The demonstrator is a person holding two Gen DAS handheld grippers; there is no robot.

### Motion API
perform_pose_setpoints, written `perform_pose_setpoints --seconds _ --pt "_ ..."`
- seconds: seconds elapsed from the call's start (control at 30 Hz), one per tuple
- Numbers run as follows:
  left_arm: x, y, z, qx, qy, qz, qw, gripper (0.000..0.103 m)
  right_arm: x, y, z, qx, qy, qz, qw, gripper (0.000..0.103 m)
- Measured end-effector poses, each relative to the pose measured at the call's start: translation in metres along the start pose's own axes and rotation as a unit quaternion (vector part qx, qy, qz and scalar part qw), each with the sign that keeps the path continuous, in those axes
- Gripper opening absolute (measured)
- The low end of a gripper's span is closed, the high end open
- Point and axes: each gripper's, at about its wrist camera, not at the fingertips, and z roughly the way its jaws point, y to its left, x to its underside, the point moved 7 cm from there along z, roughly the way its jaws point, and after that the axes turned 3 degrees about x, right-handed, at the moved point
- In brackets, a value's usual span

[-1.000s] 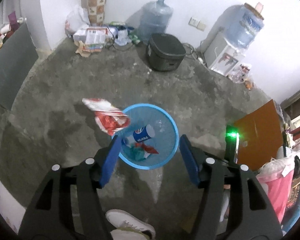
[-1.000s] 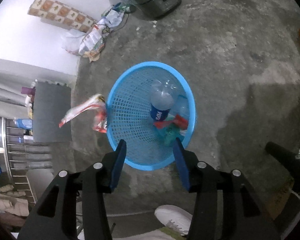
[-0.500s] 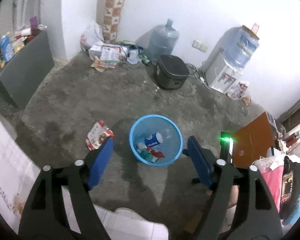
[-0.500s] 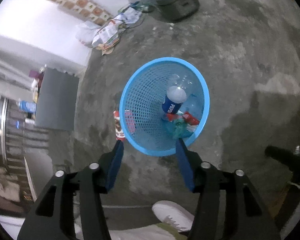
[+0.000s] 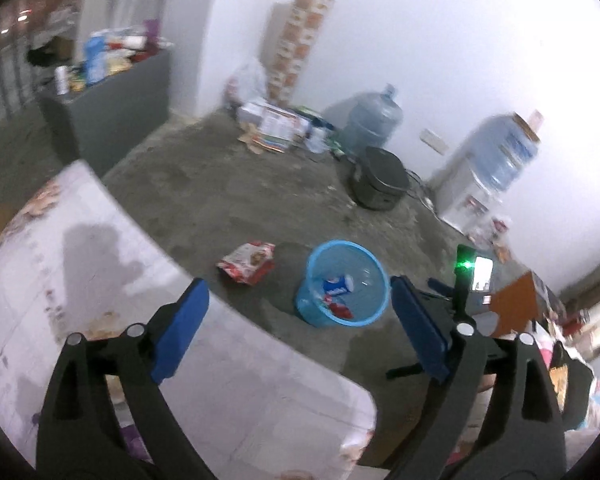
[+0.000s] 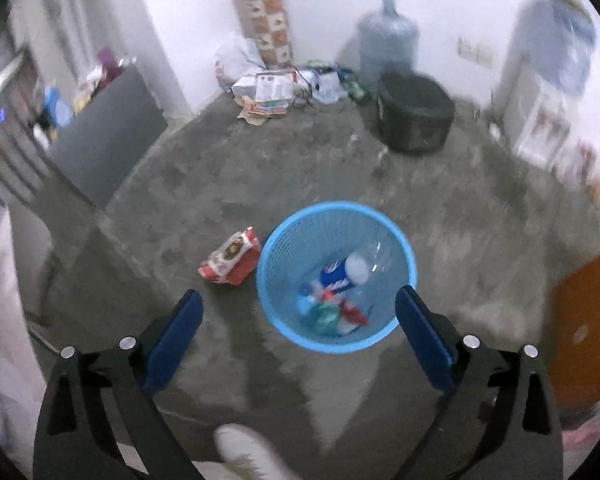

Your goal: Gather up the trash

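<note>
While both grippers hang above it, the concrete floor (image 6: pixel 340 168) carries everything listed, largest first:

- A table with a pale flowered cloth (image 5: pixel 100 264) fills the lower left of the left wrist view, under the left gripper.
- A dark grey cabinet (image 6: pixel 108 132) stands along the floor's left edge with bottles and packets on top, too blurred to name.
- A white water dispenser (image 5: pixel 496 168) with a blue bottle on top stands against the wall at the floor's far right edge; a second big water jug (image 6: pixel 388 44) sits on the floor by the far wall.
- A black cooker (image 6: pixel 414 112) sits just in front of that jug.
- A heap of papers and bags (image 6: pixel 268 84) lies in the far corner at the foot of a tiled pillar.
- The blue mesh basket (image 6: pixel 404 240) stands near the middle of the floor, upright, holding a plastic bottle with a blue label (image 6: pixel 340 274) and crumpled red and green wrappers.
- A red and white snack bag (image 6: pixel 230 258) lies flat on the floor just beside the basket's left side, outside it; whether it touches the basket I cannot tell.
- The left gripper (image 5: pixel 296 312) has its blue fingers wide apart and opening, nothing between them.
- The right gripper (image 6: pixel 298 320) is likewise spread and opening, empty, well above the basket.
- A white shoe tip (image 6: pixel 252 456) shows at the bottom edge of the right wrist view.
</note>
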Motion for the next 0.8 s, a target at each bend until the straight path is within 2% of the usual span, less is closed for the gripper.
perform_pose_setpoints --seconds 0.2,0.3,0.43,0.53,0.7,0.8 --pt "-0.002 0.054 -0.044 -0.056 -0.046 -0.038 0.9967 0.094 -0.021 0.049 -0.014 0.042 -0.046 -0.109 0.992 0.097" --pt "-0.003 0.074 -0.064 -0.063 -0.072 -0.060 0.9936 0.094 -0.029 0.063 -0.015 0.045 -0.060 -0.133 0.988 0.097" --pt "0.000 0.091 -0.082 -0.086 -0.089 -0.086 0.9886 0.094 -0.040 0.083 -0.019 -0.007 -0.077 -0.151 0.985 0.097" --pt "0.006 0.100 -0.091 -0.083 -0.098 -0.098 0.9869 0.094 -0.052 0.094 -0.013 -0.049 -0.077 -0.158 0.983 0.097" --pt "0.016 0.116 -0.104 -0.080 -0.114 -0.105 0.9846 0.094 -0.083 0.104 0.013 -0.047 -0.082 -0.169 0.981 0.097" --pt "0.023 0.128 -0.112 -0.087 -0.127 -0.102 0.9828 0.094 -0.095 0.122 0.048 -0.056 -0.047 -0.171 0.983 0.097"
